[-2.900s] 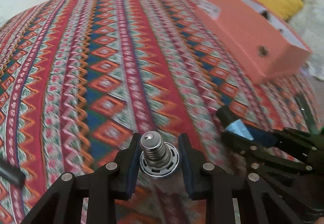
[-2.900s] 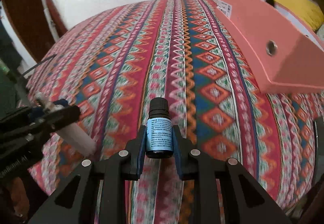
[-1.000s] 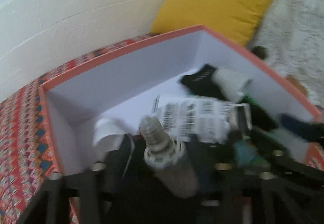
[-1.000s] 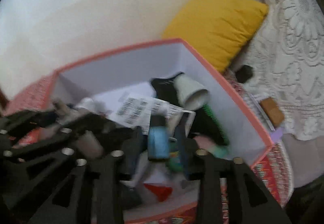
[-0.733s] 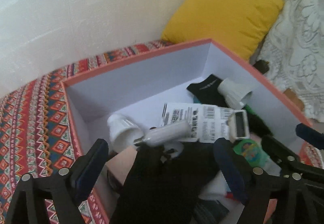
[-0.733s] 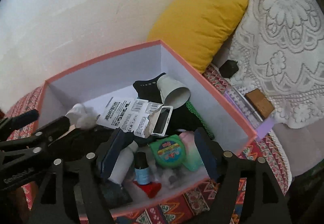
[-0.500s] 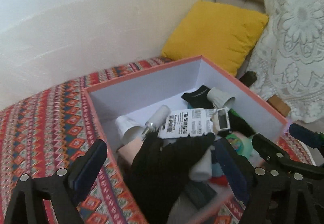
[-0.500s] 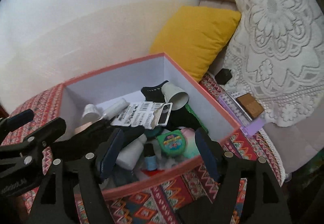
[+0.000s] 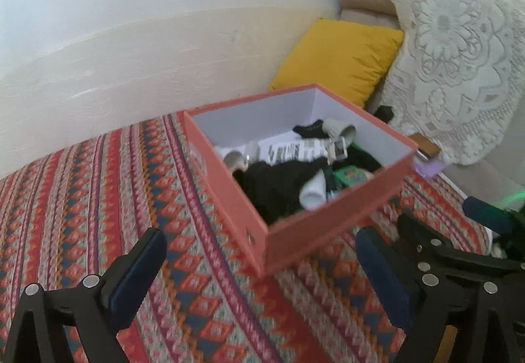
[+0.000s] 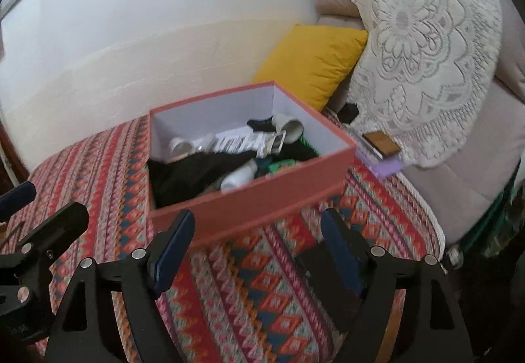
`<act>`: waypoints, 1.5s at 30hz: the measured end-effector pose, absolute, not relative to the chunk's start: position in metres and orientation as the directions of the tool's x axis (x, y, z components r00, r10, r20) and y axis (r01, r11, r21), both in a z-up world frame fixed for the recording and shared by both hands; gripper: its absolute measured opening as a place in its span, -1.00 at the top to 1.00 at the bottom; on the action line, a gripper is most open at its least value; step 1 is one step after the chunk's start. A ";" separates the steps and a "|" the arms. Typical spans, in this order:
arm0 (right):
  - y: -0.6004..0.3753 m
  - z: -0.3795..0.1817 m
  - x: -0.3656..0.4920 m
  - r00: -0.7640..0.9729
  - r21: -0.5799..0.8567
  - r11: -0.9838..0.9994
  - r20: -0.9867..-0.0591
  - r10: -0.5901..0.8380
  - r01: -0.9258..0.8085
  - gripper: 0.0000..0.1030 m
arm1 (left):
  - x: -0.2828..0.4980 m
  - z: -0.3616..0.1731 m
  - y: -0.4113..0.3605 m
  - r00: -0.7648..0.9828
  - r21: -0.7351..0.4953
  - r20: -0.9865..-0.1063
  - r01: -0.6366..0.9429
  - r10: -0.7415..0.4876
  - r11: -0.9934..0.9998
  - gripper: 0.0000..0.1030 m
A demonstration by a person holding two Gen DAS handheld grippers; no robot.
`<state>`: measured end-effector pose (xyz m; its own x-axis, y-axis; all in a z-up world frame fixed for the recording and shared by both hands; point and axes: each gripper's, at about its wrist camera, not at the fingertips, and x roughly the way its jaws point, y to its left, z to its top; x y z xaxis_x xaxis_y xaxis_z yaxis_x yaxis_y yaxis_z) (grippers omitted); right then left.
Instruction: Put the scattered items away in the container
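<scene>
Two grippers, both spread wide with nothing between the pads: my left gripper [image 9: 259, 267], my right gripper [image 10: 259, 251]. One salmon cardboard box [image 10: 262, 195] sits ahead of both on the striped cloth [image 9: 98, 192], long axis running away rightward, its near corner closest to my left. Inside: black garment [image 10: 197, 172], white tube [image 10: 238, 178], barcode card [image 10: 242, 141]. One dark flat item [image 10: 323, 267] lies outside, under my right gripper.
</scene>
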<state>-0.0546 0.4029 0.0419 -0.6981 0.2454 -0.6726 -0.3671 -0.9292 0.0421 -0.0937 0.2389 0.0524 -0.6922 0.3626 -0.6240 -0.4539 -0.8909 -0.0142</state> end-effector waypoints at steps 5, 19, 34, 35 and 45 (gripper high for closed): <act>0.379 0.033 -0.012 -0.691 0.054 -0.923 -0.680 0.245 -0.381 -0.61 | -0.055 0.039 0.217 -0.675 -0.017 -0.640 -0.464 0.366 -0.886 -0.90; 0.333 0.025 0.059 -0.688 0.055 -0.920 -0.682 0.250 -0.388 -0.61 | 0.009 0.032 0.175 -0.690 -0.016 -0.630 -0.448 0.357 -0.894 -0.93; 0.324 0.048 0.084 -0.713 0.039 -0.919 -0.644 0.278 -0.393 -0.67 | 0.032 0.058 0.166 -0.733 -0.014 -0.559 -0.459 0.388 -0.888 -0.99; 0.324 0.050 0.084 -0.714 0.039 -0.919 -0.643 0.278 -0.393 -0.67 | 0.032 0.058 0.166 -0.734 -0.015 -0.557 -0.459 0.388 -0.888 -0.99; 0.329 0.057 0.082 -0.717 0.038 -0.917 -0.636 0.284 -0.397 -0.68 | 0.033 0.065 0.167 -0.743 -0.001 -0.543 -0.466 0.392 -0.885 -0.99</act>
